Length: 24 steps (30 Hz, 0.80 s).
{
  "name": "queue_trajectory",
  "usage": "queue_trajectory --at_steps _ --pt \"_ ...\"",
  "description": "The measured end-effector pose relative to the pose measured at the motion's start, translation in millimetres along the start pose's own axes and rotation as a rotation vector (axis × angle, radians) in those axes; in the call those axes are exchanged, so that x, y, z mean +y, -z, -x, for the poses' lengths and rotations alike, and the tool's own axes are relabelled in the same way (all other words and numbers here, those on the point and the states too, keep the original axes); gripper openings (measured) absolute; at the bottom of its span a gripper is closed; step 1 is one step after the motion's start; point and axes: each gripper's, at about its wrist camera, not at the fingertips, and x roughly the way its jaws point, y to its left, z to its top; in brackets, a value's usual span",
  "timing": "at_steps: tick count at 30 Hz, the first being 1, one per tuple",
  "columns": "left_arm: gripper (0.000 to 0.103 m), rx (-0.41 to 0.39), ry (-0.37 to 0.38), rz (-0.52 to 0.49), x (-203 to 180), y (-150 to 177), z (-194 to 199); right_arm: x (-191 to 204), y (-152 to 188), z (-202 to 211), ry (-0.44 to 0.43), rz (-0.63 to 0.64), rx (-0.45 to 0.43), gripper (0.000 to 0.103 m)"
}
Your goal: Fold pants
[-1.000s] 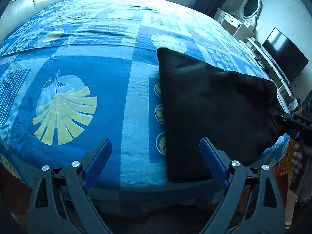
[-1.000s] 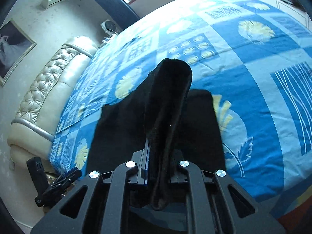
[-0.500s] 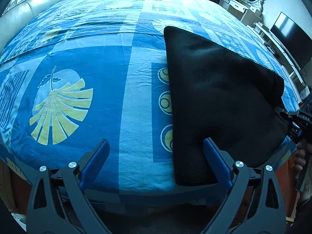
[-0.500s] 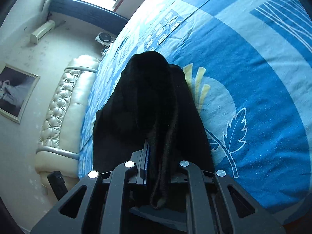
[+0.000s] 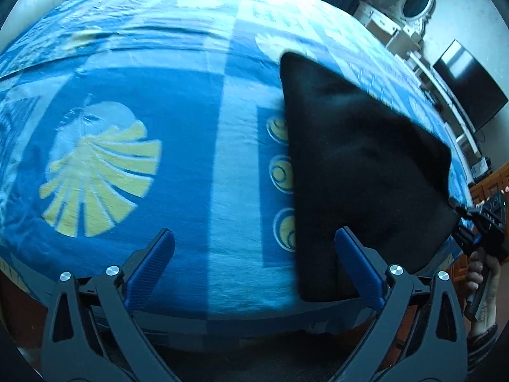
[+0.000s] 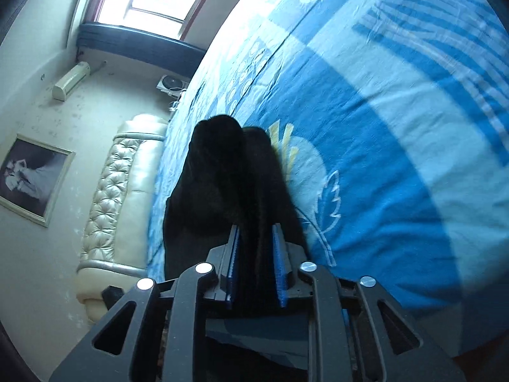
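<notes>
Covering the bed, a blue patterned bedspread with yellow fan shapes [image 5: 133, 191] carries folded black fabric pants [image 5: 366, 172] near its front edge. The left gripper [image 5: 254, 261] gapes wide and empty beside the pants' left edge. The right gripper [image 6: 254, 254], jaws just parting, straddles their corner fold.

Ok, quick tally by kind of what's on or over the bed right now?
Black pants: 1
Blue patterned bedspread: 1
Grippers: 2, the left gripper and the right gripper
Total: 4
</notes>
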Motion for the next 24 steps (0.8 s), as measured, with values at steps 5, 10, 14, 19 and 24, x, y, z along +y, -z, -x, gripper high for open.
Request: queue_trajectory --at_steps 5,10,14,19,24 --pt "0.101 -0.006 0.165 0.084 21.2 -5.9 15.8 2.6 2.2 22.0 -0.079 -0.051 -0.040 0.065" --pt "0.101 0.052 0.310 0.111 15.3 -3.0 1.2 1.6 7.7 3.5 -0.089 -0.046 0.018 0.066" --pt "0.101 0.111 0.373 0.142 5.7 -1.8 -21.7 -0.8 7.7 -7.3 -0.094 -0.054 0.048 0.068" --pt "0.101 0.148 0.471 0.194 -0.9 -6.4 -40.9 -10.9 16.4 -14.0 -0.131 -0.066 0.088 0.072" --pt "0.098 0.183 0.534 0.214 -14.5 -11.5 -56.8 -9.5 15.4 -20.2 -0.153 -0.066 0.092 0.077"
